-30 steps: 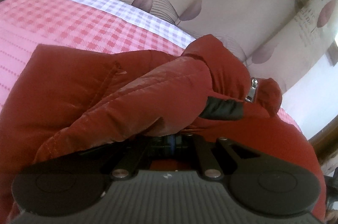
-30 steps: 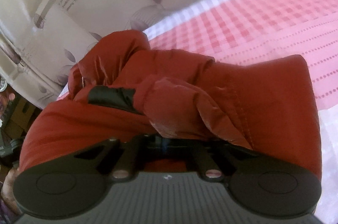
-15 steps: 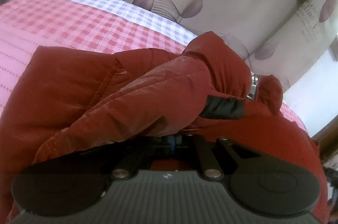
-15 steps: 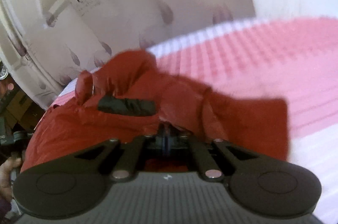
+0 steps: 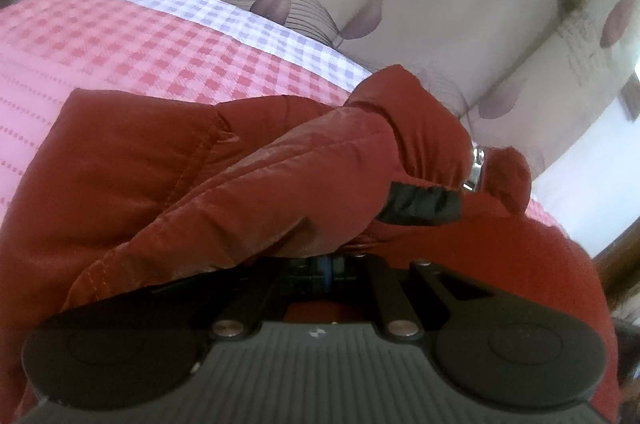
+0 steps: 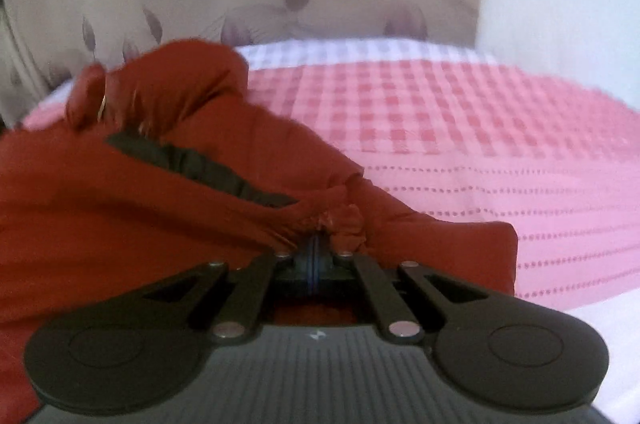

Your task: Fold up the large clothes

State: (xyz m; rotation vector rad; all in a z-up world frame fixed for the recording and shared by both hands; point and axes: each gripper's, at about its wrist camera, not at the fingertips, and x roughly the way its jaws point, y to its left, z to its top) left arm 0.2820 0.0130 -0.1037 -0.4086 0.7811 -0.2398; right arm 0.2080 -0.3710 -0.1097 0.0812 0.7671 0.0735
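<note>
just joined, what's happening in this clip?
A person with a handheld gripper in each hand is folding a red padded jacket on a bed with a pink checked cover. Both grippers are shut on jacket fabric: the left gripper pinches a fold near the black-cuffed sleeve, and the right gripper has a bunched bit of cloth. The jacket is partly gathered, not yet a neat fold.
</note>
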